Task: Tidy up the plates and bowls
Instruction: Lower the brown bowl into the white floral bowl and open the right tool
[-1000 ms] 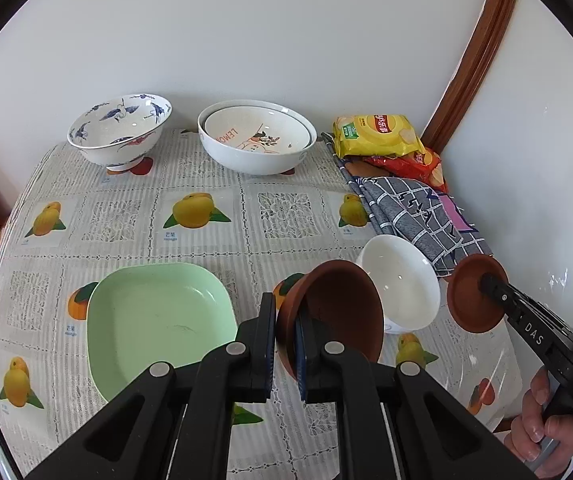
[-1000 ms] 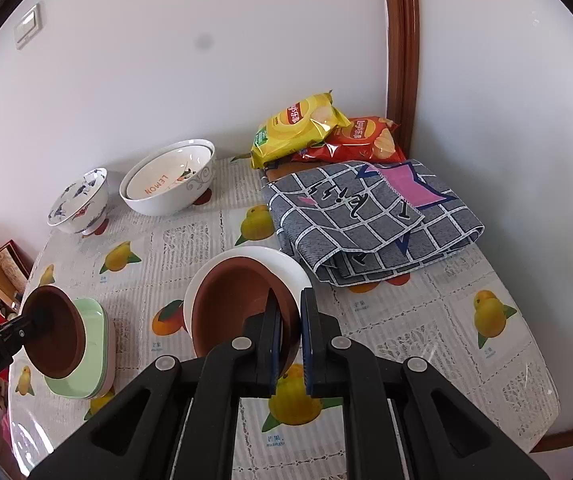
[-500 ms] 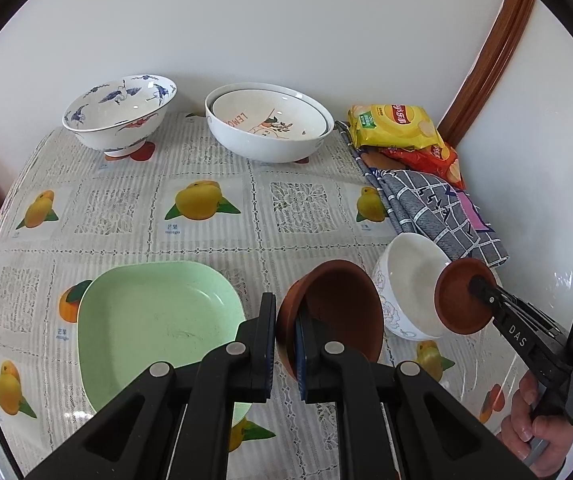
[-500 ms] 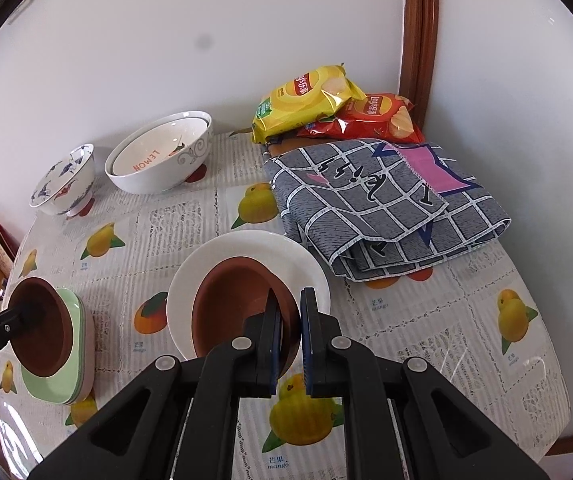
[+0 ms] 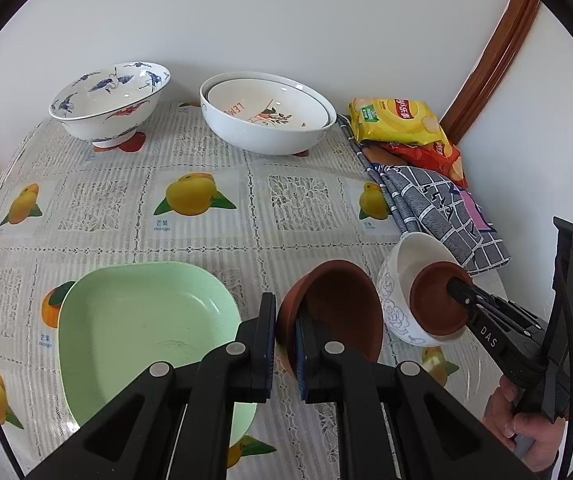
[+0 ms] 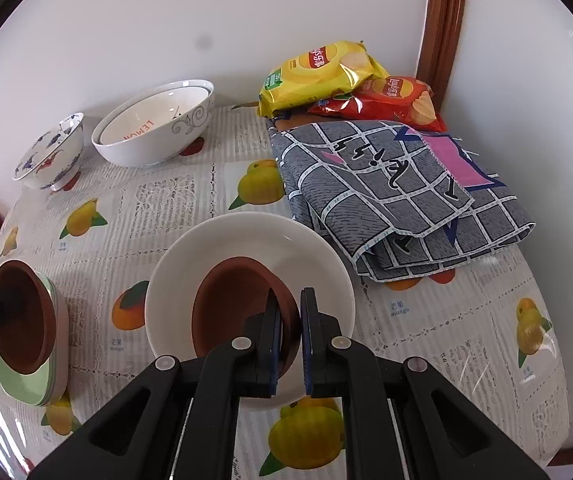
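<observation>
Across the surface [image 5: 190, 248] with its fruit-print cloth, the biggest change is on your right side: a second ago your right gripper [image 6: 287, 344] carried its small brown bowl [image 6: 238, 304] above the white bowl [image 6: 246, 240], and now that brown bowl sits low inside the white one, near its bottom, the jaws pinching its near rim. On your left, the green plate [image 5: 126, 328] fills more of the left wrist view than before, so you have come down toward it; your left gripper [image 5: 285, 344] pinches the rim of the other brown bowl [image 5: 338, 308], which hangs tilted just beside the plate's right edge, not yet over it. The right-hand nesting looks nearly ready for release; the left bowl, I judge, needs shifting over the plate first.
</observation>
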{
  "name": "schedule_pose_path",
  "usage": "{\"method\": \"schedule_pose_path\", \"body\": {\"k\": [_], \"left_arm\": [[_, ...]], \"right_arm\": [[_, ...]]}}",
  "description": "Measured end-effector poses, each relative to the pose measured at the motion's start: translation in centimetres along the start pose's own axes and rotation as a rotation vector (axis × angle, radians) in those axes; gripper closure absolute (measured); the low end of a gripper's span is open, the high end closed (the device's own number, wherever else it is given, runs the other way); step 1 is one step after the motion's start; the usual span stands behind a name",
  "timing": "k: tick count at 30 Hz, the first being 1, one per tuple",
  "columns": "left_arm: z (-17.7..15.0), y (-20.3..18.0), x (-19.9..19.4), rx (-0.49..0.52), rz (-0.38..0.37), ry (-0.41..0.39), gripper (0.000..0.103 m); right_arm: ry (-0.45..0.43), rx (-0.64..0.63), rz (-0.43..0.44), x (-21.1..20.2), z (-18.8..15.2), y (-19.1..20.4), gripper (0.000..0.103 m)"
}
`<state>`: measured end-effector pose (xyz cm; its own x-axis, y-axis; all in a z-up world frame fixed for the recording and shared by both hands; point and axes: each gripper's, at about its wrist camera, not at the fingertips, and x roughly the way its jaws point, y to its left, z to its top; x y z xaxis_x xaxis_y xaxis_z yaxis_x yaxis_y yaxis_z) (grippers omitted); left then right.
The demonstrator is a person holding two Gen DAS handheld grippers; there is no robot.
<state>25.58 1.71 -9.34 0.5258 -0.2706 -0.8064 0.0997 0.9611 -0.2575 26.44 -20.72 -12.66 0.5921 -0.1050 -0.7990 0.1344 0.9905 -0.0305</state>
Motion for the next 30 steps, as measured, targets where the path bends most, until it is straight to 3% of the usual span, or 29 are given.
{"method": "schedule_pose_path", "body": {"k": [21, 30], "left_arm": [[0.1, 0.8, 1.6, -0.021, -0.02, 0.018, 0.094], [0.1, 1.0, 1.8, -0.023, -0.025, 0.024, 0.094]], "right_arm": [[0.049, -0.043, -0.041, 2.7, 0.4, 1.4, 0.094], [0.068, -0.103, -0.107, 3.7, 0.5, 2.1, 0.092]]}}
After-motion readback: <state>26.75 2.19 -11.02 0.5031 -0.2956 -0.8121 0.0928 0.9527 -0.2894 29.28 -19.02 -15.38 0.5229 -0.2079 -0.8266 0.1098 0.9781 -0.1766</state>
